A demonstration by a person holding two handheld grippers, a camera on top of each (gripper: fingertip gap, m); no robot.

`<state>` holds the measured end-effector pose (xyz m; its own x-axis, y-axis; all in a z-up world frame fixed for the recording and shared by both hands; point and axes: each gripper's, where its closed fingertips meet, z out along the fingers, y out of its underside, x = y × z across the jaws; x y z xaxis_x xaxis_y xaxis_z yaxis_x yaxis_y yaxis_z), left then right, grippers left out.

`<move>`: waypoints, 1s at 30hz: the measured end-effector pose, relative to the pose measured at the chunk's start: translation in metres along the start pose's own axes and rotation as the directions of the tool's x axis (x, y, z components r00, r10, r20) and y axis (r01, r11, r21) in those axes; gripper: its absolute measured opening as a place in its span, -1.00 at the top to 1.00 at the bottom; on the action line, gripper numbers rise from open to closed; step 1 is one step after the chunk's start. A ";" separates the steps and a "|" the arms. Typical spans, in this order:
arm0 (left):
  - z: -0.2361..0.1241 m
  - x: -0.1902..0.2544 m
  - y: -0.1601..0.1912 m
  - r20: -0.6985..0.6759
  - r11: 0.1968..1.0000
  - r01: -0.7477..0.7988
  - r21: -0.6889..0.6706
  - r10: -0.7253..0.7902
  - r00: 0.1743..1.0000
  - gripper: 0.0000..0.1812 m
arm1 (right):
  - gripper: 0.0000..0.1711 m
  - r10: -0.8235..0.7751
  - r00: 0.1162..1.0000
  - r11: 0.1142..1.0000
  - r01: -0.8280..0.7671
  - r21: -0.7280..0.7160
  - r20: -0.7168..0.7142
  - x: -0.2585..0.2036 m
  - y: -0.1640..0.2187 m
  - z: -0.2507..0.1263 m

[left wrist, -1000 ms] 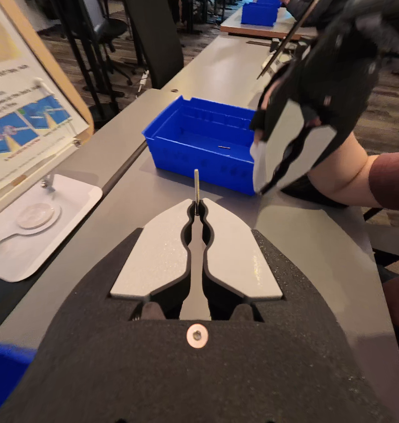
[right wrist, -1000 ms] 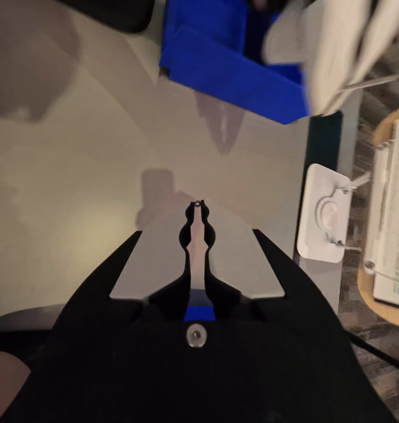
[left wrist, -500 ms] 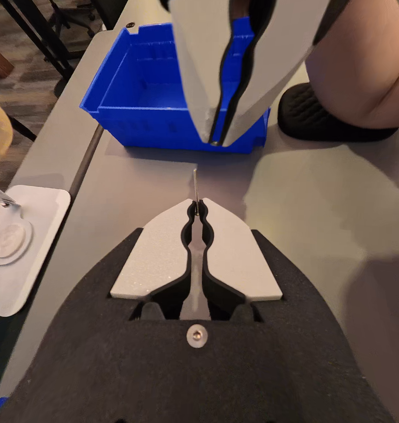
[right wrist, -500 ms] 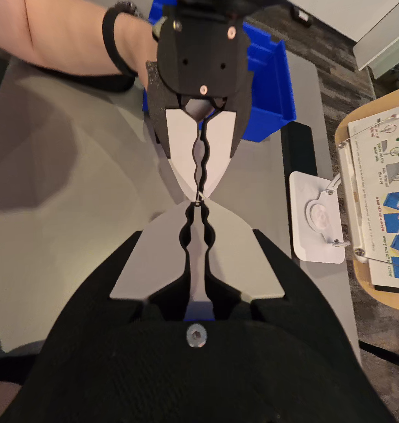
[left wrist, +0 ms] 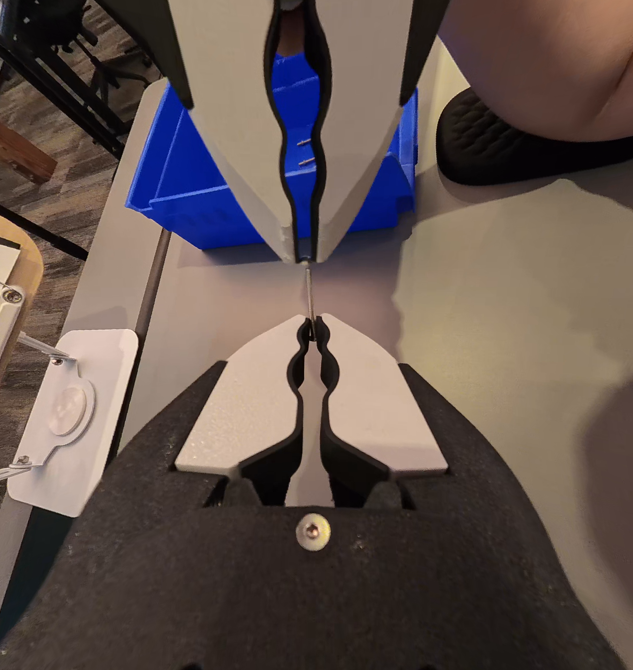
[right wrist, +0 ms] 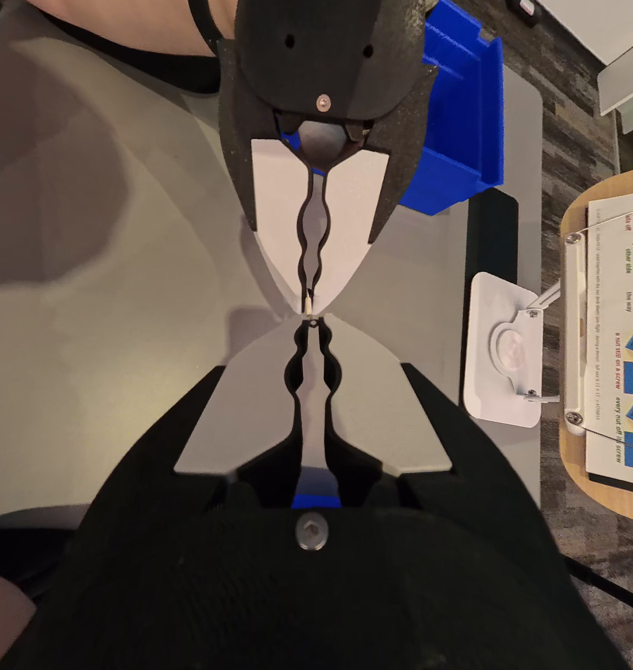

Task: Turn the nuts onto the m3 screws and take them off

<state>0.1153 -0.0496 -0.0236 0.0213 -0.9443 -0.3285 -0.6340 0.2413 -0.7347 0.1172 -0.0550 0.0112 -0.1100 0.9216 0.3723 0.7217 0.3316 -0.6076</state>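
My left gripper (left wrist: 312, 319) is shut on the lower end of a thin m3 screw (left wrist: 309, 290), which points straight out from its tips. My right gripper (left wrist: 306, 258) faces it tip to tip from above. In the right wrist view my right gripper (right wrist: 312, 321) is shut on a small nut (right wrist: 312, 322), held right at the free end of the screw (right wrist: 308, 310). The left gripper (right wrist: 309, 311) comes down from the top there. Both are held above the grey table (left wrist: 489, 290).
A blue bin (left wrist: 213, 206) stands behind the grippers with two loose screws (left wrist: 305, 152) inside; it also shows in the right wrist view (right wrist: 463, 145). A white stand base (left wrist: 79, 417) and an instruction sheet (right wrist: 616, 326) lie to the side. A black pad (left wrist: 507, 145) lies under a forearm (left wrist: 543, 54).
My right gripper has swung in from the side and closed the gap, so its tips now meet the screw's end. The left gripper has kept hold of the screw and tilted down.
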 end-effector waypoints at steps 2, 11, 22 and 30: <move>0.001 0.000 0.001 -0.003 1.000 0.002 -0.001 -0.002 1.000 0.97 | 0.93 -0.002 1.000 1.000 0.002 0.006 0.015 -0.002 0.000 0.001; 0.006 0.004 0.001 -0.046 0.999 0.037 0.024 -0.036 0.998 0.97 | 0.93 -0.006 1.000 1.000 0.007 -0.023 0.027 -0.004 0.003 0.005; 0.030 0.013 -0.003 -0.090 0.990 0.124 0.068 -0.118 0.989 0.97 | 0.93 0.013 0.999 0.991 -0.006 -0.132 0.053 -0.012 0.022 0.003; 0.049 0.010 -0.007 -0.035 0.967 0.229 0.114 -0.226 0.973 0.97 | 0.93 0.310 0.950 0.924 -0.292 -0.247 0.037 -0.010 0.039 0.001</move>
<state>0.1578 -0.0496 -0.0512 0.1374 -0.9816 -0.1329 -0.5198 0.0428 -0.8532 0.1461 -0.0509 -0.0168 0.0938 0.9857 0.1398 0.8678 -0.0122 -0.4967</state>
